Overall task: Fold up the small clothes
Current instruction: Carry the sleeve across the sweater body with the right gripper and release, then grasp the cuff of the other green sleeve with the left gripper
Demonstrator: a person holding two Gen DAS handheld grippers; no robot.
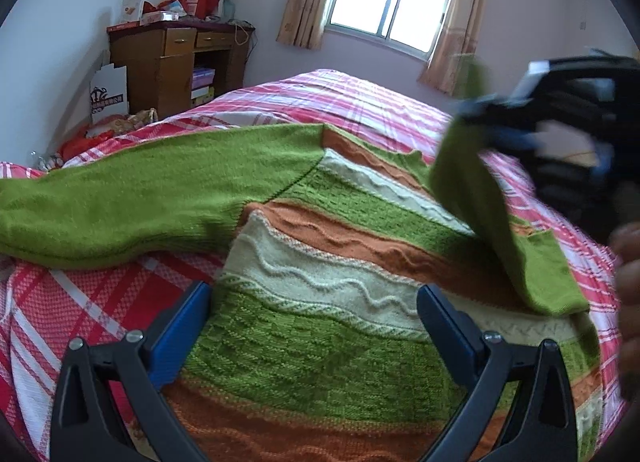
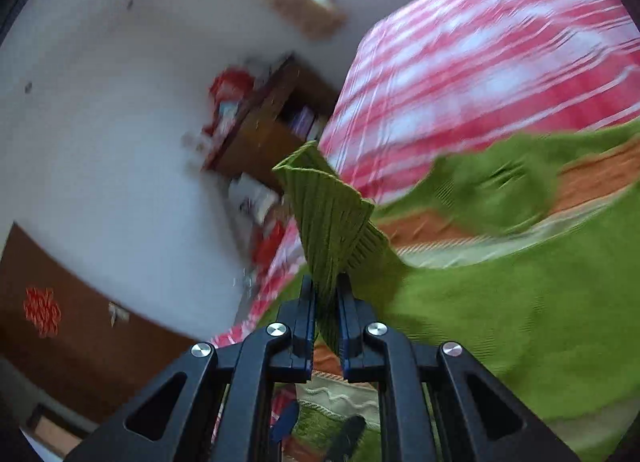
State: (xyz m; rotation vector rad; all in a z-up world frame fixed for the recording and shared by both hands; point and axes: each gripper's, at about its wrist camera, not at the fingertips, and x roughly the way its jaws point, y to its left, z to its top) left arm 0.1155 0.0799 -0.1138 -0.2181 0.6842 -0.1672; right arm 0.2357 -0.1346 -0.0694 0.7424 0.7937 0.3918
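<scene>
The striped sweater [image 1: 320,302] lies flat on the bed [image 1: 360,102], its body running lengthwise from the left tongs [image 1: 314,326] up toward the window [image 1: 390,2], collar end at the far side. Those left tongs hang spread wide over the hem, gripping nothing. The right tongs [image 2: 325,302] are pinched tight on the ribbed cuff [image 2: 332,218] of the right sleeve [image 1: 480,202], so the right hand is the one in play. That sleeve slants up off the sweater's right edge; the other sleeve [image 1: 120,206] stretches straight out to the left, away from the body. I'd judge the cuff needs carrying across the chest.
</scene>
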